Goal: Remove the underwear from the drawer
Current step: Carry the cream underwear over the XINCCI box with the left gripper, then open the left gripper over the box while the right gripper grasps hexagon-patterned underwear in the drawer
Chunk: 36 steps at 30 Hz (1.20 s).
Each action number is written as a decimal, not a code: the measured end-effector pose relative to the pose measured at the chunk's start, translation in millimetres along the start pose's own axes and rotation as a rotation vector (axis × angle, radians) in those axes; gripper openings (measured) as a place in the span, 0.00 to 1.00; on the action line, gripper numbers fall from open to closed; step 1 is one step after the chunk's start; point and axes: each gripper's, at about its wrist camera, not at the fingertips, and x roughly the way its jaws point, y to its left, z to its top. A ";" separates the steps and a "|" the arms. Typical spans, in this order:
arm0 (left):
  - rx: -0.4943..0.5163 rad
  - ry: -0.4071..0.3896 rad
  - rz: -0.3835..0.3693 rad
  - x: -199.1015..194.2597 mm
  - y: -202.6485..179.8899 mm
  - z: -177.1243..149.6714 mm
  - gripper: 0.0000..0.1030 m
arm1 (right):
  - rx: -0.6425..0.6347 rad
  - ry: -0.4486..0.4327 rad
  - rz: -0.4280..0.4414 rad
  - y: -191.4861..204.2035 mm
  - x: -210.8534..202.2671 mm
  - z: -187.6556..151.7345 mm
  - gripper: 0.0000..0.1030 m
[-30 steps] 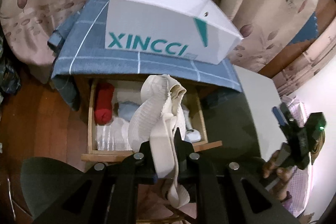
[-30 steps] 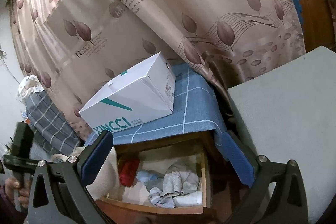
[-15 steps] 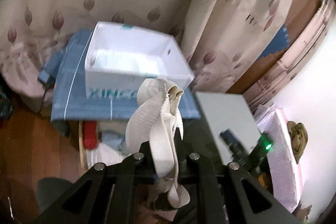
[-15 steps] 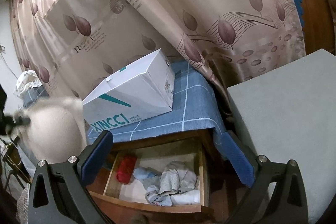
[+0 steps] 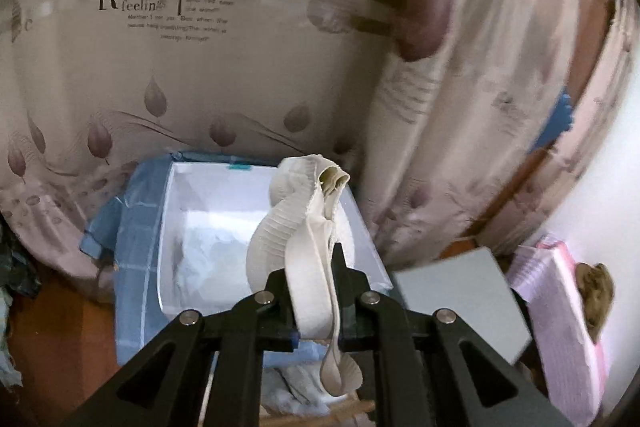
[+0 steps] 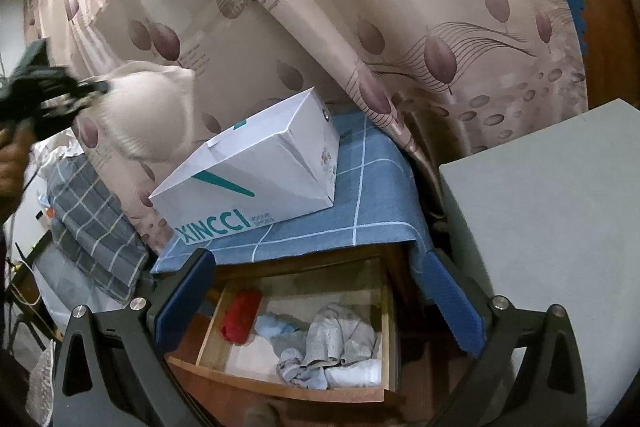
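We've lifted the left gripper [image 5: 312,291], pinching ribbed cream underwear [image 5: 292,239] hanging lengthwise, above the white cardboard box [image 5: 208,227]; right gripper [image 6: 320,303] fingers spread.

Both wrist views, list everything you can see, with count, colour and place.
underwear: one, cream, pinched in the left tongs, above the box
box: one, white with teal lettering, open-topped, on the blue cloth
blue cloth: one, checked, draped over the cabinet top
drawer: one, wooden, open, below the cloth
red garment: one, drawer's left side
pale clothes: several, light blue, grey and white, drawer's right side
curtain: beige, leaf print, behind
left tongs: black, shut
right tongs: blue pads, open, empty
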 end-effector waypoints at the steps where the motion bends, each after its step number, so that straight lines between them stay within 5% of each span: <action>1: -0.003 0.001 0.008 13.2 5.8 4.2 0.11 | -0.007 0.012 0.006 1.2 1.3 -0.5 1.00; 12: 0.007 0.005 0.076 76.6 36.8 13.0 0.11 | -0.272 0.375 0.014 55.8 72.0 -26.4 1.00; 21: -0.009 0.013 0.074 103.2 53.8 15.1 0.11 | -0.182 0.605 -0.124 54.7 171.0 -82.7 0.95; 24: -0.023 0.022 0.058 110.0 60.3 15.0 0.11 | -0.157 0.693 -0.167 48.1 199.8 -106.2 0.83; 32: -0.032 0.031 0.045 119.5 69.8 17.4 0.11 | -0.163 0.747 -0.264 36.7 235.7 -121.9 0.82; 34: -0.029 0.033 0.046 120.2 69.3 17.4 0.11 | -0.168 0.778 -0.272 35.5 241.6 -125.2 0.75; 36: -0.024 0.035 0.048 121.6 68.8 17.5 0.11 | -0.165 0.818 -0.271 33.3 246.9 -131.5 0.57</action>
